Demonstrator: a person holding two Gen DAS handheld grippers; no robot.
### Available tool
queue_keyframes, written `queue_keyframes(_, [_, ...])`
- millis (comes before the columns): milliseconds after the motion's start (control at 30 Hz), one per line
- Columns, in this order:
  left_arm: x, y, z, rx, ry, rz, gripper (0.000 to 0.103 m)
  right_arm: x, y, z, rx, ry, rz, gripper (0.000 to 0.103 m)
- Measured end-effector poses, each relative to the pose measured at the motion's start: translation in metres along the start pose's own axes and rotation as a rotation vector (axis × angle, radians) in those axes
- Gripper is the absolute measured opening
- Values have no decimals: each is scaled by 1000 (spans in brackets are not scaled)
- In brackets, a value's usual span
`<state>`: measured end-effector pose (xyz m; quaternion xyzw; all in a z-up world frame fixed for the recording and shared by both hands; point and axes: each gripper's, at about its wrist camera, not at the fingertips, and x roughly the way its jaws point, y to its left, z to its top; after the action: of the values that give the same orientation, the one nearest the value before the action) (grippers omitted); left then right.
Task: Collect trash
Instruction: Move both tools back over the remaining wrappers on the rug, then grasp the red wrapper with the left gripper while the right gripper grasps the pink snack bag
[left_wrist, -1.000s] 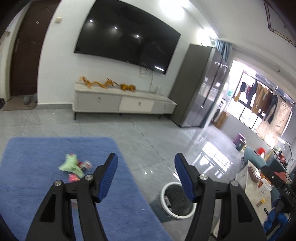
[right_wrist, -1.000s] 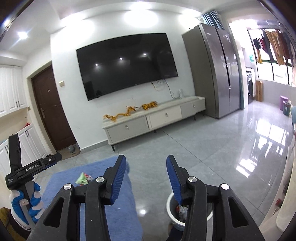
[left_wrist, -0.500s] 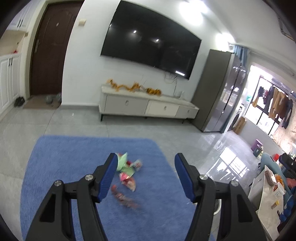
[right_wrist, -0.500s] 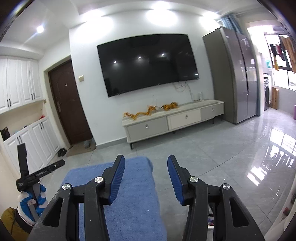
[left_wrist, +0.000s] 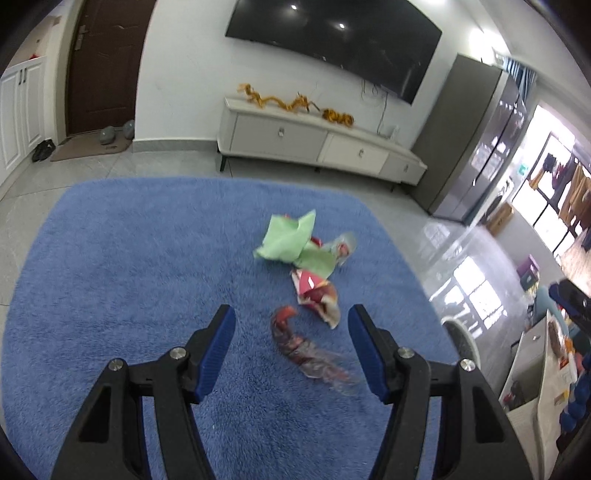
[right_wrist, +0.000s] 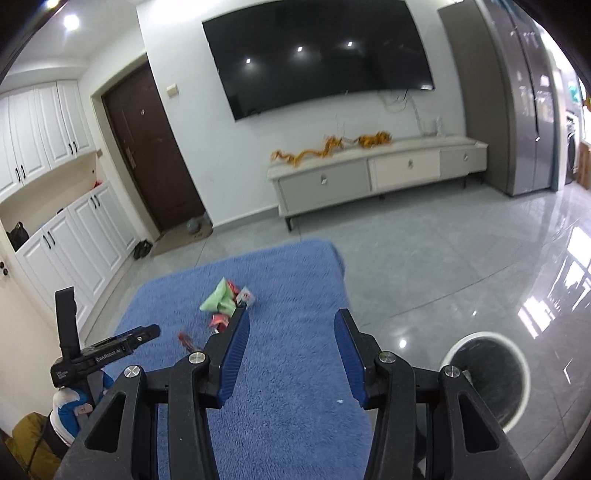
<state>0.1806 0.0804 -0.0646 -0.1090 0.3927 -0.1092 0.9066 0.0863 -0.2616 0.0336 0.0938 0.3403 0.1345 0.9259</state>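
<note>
- Nearest the left camera, the left gripper (left_wrist: 291, 326) hangs over the blue rug (left_wrist: 122, 266) with its jaws spread wide and nothing between them.
- Between its blue pads (left_wrist: 216, 350) in the view, closer to the right-hand one, lies a dark red crinkled wrapper (left_wrist: 299, 347); how far above it the fingers are cannot be told, but they do not touch it.
- Risk: that wrapper looks thin and flat on the pile, so a shallow close could slip over it, and a deep one could pinch rug fibres instead.
- Just beyond lies a red and white snack packet (left_wrist: 317, 293), touching or nearly touching the wrapper's far end; a wide grasp may drag both and drop one on the way.
- Farther again sit crumpled green paper (left_wrist: 290, 243) and a small clear packet (left_wrist: 343, 249), bunched together near the rug's middle right.
- Off the rug's right edge, on the grey tiles, stands the white-rimmed trash bin (right_wrist: 487, 380), well apart from the litter; loose scraps could fall on the carry.
- At the right, the right gripper (right_wrist: 291, 352) is also wide open and empty, over bare rug, with the litter to its far left.
</note>
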Motion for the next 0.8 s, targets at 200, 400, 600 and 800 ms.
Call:
queue_keyframes(200, [46, 10, -11, -13, 70, -1, 53, 65, 4, -11, -5, 96, 43, 45])
queue_keyframes(400, [75, 13, -8, 1, 102, -35, 35, 120, 14, -18, -14, 169, 82, 45])
queue_keyframes(600, [88, 26, -4, -29, 87, -65, 13, 161, 32, -26, -41, 231, 126, 45])
queue_keyframes(800, [90, 63, -4, -176, 32, -72, 12, 198, 59, -37, -98, 288, 191, 45])
